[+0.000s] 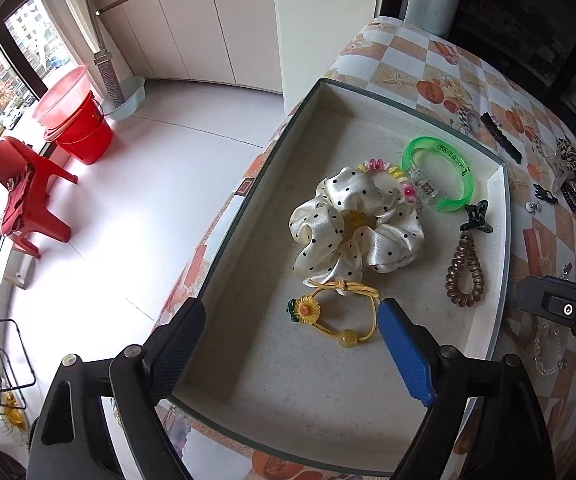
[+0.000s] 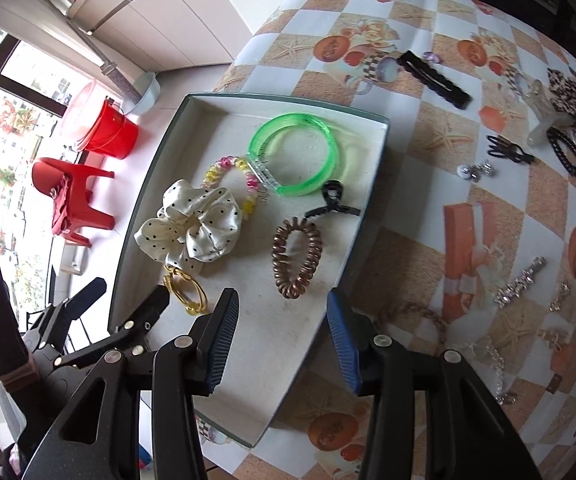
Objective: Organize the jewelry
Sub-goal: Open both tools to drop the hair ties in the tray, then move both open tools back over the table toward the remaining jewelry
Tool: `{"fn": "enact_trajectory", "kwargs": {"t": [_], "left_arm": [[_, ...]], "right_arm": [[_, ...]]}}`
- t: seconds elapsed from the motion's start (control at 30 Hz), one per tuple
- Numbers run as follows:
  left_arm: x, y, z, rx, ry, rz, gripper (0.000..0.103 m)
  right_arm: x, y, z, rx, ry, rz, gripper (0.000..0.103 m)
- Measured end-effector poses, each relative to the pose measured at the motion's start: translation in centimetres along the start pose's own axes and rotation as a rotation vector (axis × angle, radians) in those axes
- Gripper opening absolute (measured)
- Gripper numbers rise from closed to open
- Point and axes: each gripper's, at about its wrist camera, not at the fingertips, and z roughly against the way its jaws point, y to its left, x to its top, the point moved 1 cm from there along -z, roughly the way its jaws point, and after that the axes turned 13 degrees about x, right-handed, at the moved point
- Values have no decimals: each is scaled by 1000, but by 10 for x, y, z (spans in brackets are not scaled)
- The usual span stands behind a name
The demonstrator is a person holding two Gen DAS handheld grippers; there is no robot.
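The left gripper (image 1: 288, 344) hangs spread wide over the shallow cardboard tray (image 1: 502, 216), nothing between its fingers; just ahead lies a yellow elastic hair tie (image 1: 342, 314) with a sunflower charm, and beyond it a satin polka-dot scrunchie (image 1: 354, 226). The right gripper (image 2: 280, 328) is partly parted and empty, a brown spiral coil tie (image 2: 297, 258) just ahead. Only its view shows the glossy green bangle (image 2: 294, 154) whole (and rhinestone clips (image 2: 522, 282) on the checked oilcloth to its right).
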Motion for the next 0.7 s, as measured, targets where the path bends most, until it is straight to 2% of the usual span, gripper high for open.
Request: {"fn": "enact_trajectory", "kwargs": {"t": [0.1,0.23,0.27,0.4,0.47,0.7], "left_arm": [[-1,0,4,10,0,-6,90],[-3,-6,11,25,-8,-34,92],[-4,-8,13,27,-8,-42,103],[-6,-21,28,33,-35,-95,103],[-7,-32,36,23,-40,-130,103],[-12,-77,65,-21,-87,-229,103]], "right_arm": [[-8,-7,8,0,-10,-27,52],[-17,-19,18,7,-28,-71,59],[-20,-23,21,8,-31,-80,61],[-31,-40,33,15,-51,-129,72],[-36,-50,39,23,-64,-158,82],[-60,-89,63,15,-103,-244,87]]}}
